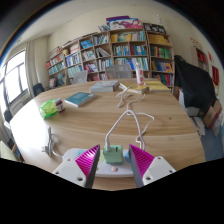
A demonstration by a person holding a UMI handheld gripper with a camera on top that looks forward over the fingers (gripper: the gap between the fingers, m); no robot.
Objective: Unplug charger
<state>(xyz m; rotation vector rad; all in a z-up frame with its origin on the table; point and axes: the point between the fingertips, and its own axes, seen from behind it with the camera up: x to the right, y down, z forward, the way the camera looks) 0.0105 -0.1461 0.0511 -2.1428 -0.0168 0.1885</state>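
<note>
My gripper (113,160) stands wide, the charger (113,154) between my fingers near the table (60,135) edge. It looks light and rigid; I'd grip its body, not the limp white cable (130,118).

A small pale green charger (113,154) sits on the wooden table between the finger pads, its white cable (128,118) running toward twelve o'clock.
</note>
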